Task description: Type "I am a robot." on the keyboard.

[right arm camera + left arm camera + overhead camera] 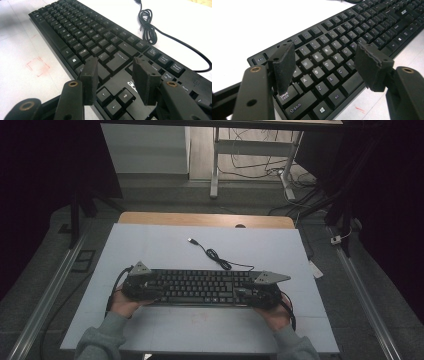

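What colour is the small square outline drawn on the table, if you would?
Red square outline, clearest in the right gripper view.

both forearms reach in from the near edge, one hand on each gripper. the left gripper (142, 285) has its jaws spread wide; the right gripper (257, 292) has its jaws parted, empty.

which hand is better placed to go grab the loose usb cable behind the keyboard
Right. The coiled cable lies behind the keyboard, right of its middle and closer to the right tool, which hangs open over the arrow keys. The left tool, open over the letter keys, would likely have to cross the keyboard.
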